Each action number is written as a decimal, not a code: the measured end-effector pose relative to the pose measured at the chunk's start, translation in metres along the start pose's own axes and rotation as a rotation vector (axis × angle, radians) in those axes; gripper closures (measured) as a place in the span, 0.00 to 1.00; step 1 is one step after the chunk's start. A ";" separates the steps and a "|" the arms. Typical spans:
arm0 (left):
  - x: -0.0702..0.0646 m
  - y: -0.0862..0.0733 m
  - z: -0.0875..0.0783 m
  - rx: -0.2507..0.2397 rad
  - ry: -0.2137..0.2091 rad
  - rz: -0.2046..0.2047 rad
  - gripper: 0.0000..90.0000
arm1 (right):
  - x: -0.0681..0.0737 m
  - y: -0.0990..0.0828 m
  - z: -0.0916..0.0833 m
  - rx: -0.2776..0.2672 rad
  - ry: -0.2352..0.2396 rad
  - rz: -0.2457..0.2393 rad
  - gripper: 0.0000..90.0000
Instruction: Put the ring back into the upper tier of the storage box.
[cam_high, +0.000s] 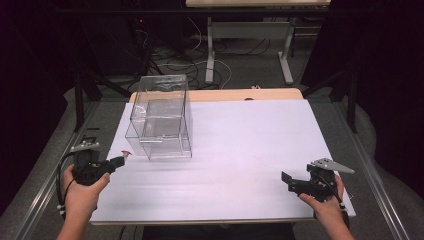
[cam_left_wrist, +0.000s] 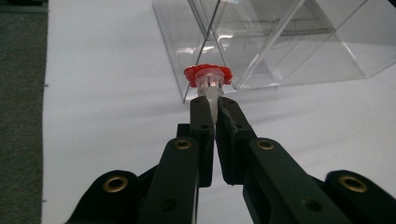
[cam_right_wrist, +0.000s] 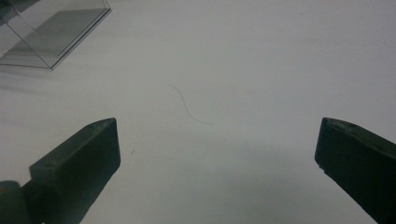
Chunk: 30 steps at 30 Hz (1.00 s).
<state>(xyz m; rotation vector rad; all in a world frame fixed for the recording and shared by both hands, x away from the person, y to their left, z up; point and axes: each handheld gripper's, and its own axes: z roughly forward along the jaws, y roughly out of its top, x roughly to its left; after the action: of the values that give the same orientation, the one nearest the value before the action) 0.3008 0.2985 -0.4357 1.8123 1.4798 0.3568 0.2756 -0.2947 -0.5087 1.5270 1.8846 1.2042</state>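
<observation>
A small clear tube with a red ridged cap (cam_left_wrist: 208, 76) is pinched between the tips of my left gripper (cam_left_wrist: 211, 103), which is shut on it. In the high view that gripper (cam_high: 121, 159) hovers over the white sheet's left edge, and the red cap (cam_high: 125, 153) sits just left of the clear plastic box (cam_high: 161, 117). The box (cam_left_wrist: 280, 42) stands right behind the tube in the left gripper view. My right gripper (cam_high: 286, 181) rests near the front right of the table, jaws wide apart with nothing between them; its fingers (cam_right_wrist: 79, 158) frame bare white sheet.
The white sheet (cam_high: 240, 150) covers a wooden table. A corner of the clear box (cam_right_wrist: 51, 32) shows at the upper left of the right gripper view. A thin curved hair or scratch (cam_right_wrist: 189, 107) marks the sheet. Metal rails run along both table sides; desks and cables stand behind.
</observation>
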 end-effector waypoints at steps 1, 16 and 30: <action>0.000 0.003 -0.001 -0.009 0.008 0.003 0.96 | 0.000 0.000 0.000 -0.005 0.000 0.000 0.00; -0.008 0.047 -0.027 -0.031 0.009 0.047 0.96 | 0.001 0.000 0.000 0.001 0.005 0.009 0.00; -0.022 0.071 -0.042 -0.046 -0.022 0.080 0.96 | 0.001 0.000 0.000 0.000 0.005 0.007 0.00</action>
<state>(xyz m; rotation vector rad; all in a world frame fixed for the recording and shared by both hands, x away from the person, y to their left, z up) 0.3188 0.2902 -0.3522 1.8370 1.3758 0.4058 0.2754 -0.2934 -0.5087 1.5333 1.8836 1.2121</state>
